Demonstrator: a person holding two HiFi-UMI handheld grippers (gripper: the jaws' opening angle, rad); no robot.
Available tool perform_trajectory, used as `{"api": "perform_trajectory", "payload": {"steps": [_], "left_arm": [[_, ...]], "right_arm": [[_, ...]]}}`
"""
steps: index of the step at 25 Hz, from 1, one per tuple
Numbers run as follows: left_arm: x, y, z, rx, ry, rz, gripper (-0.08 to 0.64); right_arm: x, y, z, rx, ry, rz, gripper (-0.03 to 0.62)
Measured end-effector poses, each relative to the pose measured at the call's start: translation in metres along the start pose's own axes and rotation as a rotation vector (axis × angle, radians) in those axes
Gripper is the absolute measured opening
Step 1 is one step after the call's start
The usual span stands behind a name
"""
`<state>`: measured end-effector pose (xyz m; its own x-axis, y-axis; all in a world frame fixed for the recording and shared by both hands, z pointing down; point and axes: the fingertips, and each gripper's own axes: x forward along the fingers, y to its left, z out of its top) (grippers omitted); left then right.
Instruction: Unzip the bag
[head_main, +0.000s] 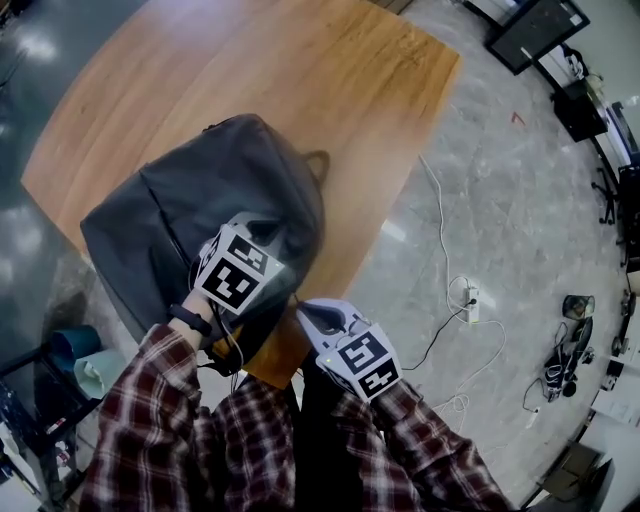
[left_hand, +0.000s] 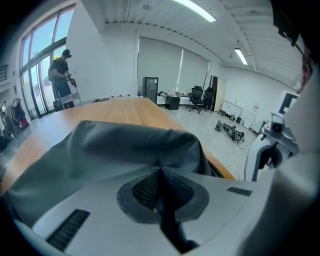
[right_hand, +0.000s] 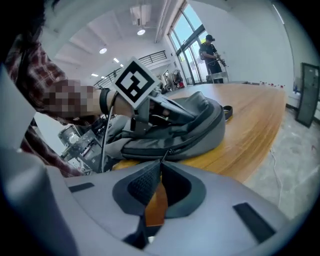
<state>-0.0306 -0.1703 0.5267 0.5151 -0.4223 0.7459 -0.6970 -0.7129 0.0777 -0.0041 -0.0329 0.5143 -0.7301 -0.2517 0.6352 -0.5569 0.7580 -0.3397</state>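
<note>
A dark grey backpack (head_main: 200, 190) lies on the wooden table (head_main: 330, 90), its near corner at the table's front edge. My left gripper (head_main: 265, 232) rests on top of the bag. In the left gripper view its jaws (left_hand: 160, 169) are shut, with a raised fold of the bag's fabric (left_hand: 125, 145) at the tips. My right gripper (head_main: 303, 312) sits just off the bag's near corner. In the right gripper view it (right_hand: 160, 162) is shut on the thin zipper pull (right_hand: 167, 154), which leads to the closed zipper line (right_hand: 200, 142) along the bag's side.
The table's edge runs right beside the right gripper. On the floor to the right lie a power strip (head_main: 470, 297) and cables. A monitor (head_main: 535, 30) stands far right. A person (right_hand: 212, 55) stands by the windows beyond the table. Teal containers (head_main: 85, 360) sit low at the left.
</note>
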Motion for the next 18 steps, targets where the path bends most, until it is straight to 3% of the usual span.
{"api": "perform_trajectory", "payload": {"steps": [6,13,18], "left_arm": [[0.018,0.008,0.021,-0.022,-0.019,0.038,0.006],[0.033,0.018,0.045,-0.084,-0.032,0.011,0.006],[0.026,0.021,0.048,-0.084,-0.067,0.049,0.006]], "right_arm": [[0.022,0.034,0.000,0.019,0.007,0.054,0.017],[0.027,0.049,0.006,0.054,-0.026,0.096,0.017],[0.015,0.032,0.002,0.124,-0.027,0.034,0.018]]}}
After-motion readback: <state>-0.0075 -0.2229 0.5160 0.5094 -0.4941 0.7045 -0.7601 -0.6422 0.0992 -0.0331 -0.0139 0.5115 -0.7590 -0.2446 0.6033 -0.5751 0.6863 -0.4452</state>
